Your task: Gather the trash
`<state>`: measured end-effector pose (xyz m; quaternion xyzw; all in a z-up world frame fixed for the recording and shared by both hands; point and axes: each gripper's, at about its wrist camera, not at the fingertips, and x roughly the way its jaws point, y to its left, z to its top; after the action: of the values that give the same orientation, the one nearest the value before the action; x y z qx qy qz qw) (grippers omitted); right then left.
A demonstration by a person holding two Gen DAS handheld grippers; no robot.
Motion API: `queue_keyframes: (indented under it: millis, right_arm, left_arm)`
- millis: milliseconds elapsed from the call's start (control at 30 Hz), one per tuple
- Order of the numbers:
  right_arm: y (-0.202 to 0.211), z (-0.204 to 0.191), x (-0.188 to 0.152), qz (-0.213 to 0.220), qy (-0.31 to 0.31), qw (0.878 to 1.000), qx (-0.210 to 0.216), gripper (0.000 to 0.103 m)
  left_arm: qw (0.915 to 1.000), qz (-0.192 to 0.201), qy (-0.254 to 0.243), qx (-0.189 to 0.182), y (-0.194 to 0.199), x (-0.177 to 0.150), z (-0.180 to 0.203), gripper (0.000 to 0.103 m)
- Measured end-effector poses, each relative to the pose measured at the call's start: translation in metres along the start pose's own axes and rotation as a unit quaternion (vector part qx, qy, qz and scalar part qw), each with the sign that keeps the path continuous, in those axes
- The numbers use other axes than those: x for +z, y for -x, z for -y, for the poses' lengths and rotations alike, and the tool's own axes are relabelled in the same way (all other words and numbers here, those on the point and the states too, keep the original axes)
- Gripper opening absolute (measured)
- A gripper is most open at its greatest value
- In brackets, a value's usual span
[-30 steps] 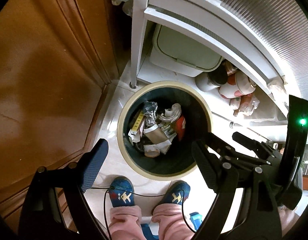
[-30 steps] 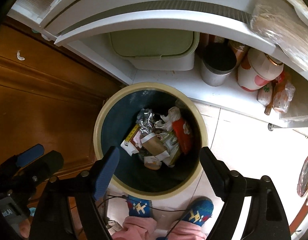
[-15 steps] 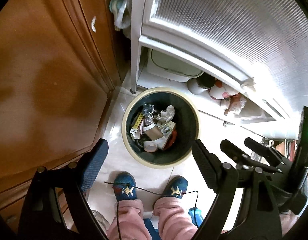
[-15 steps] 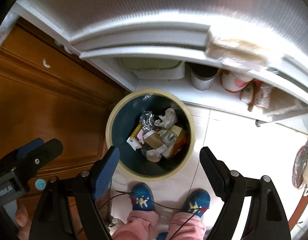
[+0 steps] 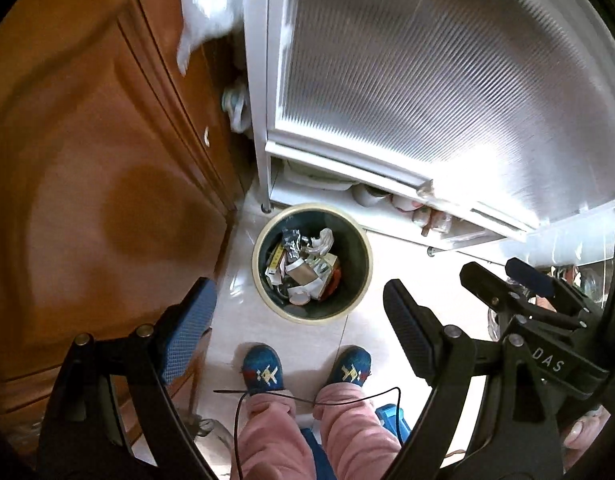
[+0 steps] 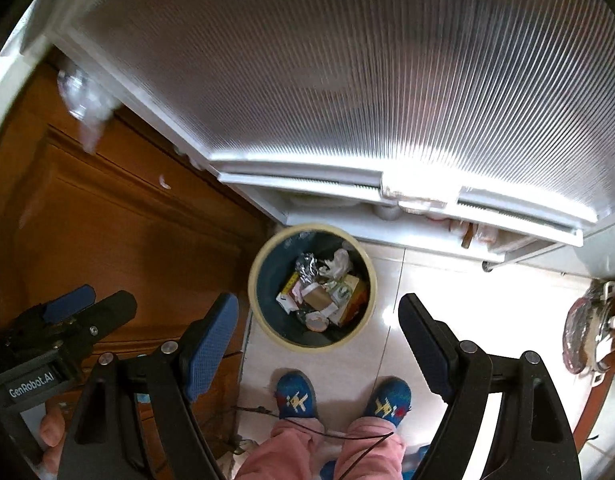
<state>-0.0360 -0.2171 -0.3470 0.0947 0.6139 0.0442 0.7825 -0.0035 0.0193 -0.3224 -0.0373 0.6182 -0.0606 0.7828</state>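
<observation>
Two grippers hang high above a round dark-green waste bin with a cream rim (image 5: 312,322), which stands on the pale tiled floor (image 6: 467,300) in the corner where the brown wooden cabinet door (image 5: 87,200) meets the foot of the white shelf unit fronted by ribbed translucent panels (image 6: 347,80). Crumpled foil, a white plastic bag, cardboard and wrappers, the mixed trash (image 6: 323,296), lie heaped in the bottom of the bin, well below its rim. The left gripper (image 5: 297,330) has its jaws spread wide with nothing between them and touches nothing; the right gripper (image 6: 319,334) is likewise spread wide and empty, and each shows at the edge of the other's view. The person's feet in blue patterned slippers (image 5: 305,370) stand just beside the near side of the bin. With both tools empty and up high, the step in hand looks like going for more litter, or for the bin itself. To do it well, keep the jaws wide until they straddle the target, come down squarely rather than at a slant, and mind the thin black cable (image 5: 307,400) draped across the pink trouser legs so it does not snag. No loose litter shows on the floor in either view.
</observation>
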Motion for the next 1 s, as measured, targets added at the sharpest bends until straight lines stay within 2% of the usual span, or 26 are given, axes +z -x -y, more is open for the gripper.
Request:
queue_keyframes:
  millis: [367,633,767,1000]
  right_arm:
    - [0.131,-0.043,0.023,0.029,-0.004,1.0,-0.002,0.084]
    - [0.244,-0.064,0.043,0.075,-0.002,0.997,0.007,0.083]
    - [0.295,-0.074,0.052,0.104,-0.004,0.995,0.013,0.084]
    - [0.36,-0.087,0.057,0.149,0.002,0.989,0.005,0.084]
  left_arm:
    - [0.999,0.044,-0.008,-0.006,0.126,0.019,0.019,0.083]
    - [0.9957,0.092,-0.012,-0.004,0.225,0.034,0.033,0.083]
    - [0.9933,0.114,-0.017,0.003,0.266,0.039,0.039,0.083]
    - [0.9878,0.153,-0.023,0.014,0.312,0.04,0.055,0.083]
